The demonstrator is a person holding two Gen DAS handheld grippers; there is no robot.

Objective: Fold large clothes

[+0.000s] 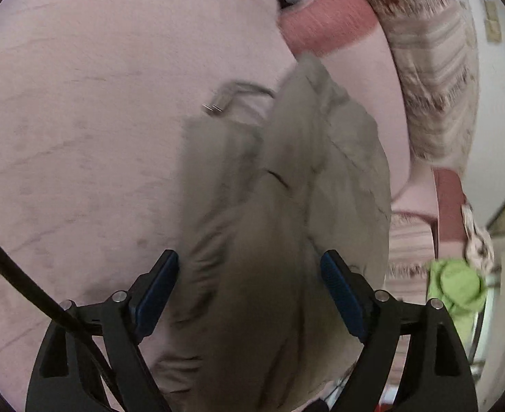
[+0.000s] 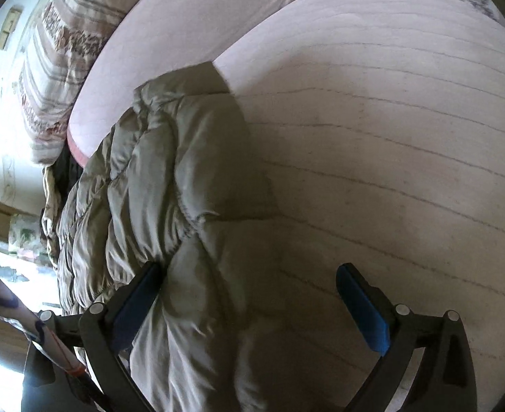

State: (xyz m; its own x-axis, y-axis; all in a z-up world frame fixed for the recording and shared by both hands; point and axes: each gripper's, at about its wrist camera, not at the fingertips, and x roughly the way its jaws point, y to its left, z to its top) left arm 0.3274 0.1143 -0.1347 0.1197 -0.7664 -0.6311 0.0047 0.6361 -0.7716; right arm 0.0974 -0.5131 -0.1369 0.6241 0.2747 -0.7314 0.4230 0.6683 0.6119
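A large olive-grey padded jacket (image 1: 279, 199) lies bunched on a pale pink quilted bed cover (image 1: 80, 120). Its drawstring with metal tips (image 1: 214, 107) trails off to the left. My left gripper (image 1: 249, 264) is open, its blue-padded fingers straddling the jacket's near end without closing on it. In the right wrist view the same quilted jacket (image 2: 156, 185) lies along the left of the bed cover (image 2: 389, 137). My right gripper (image 2: 249, 271) is open; its left finger rests against the jacket's edge and its right finger is over bare cover.
A red-pink pillow (image 1: 328, 17) and a striped patterned blanket (image 1: 434, 79) lie at the far edge of the bed. A green object (image 1: 458, 285) sits off the bed at the right. A black cable (image 1: 22, 285) crosses the lower left. The striped blanket (image 2: 56, 51) also shows in the right wrist view.
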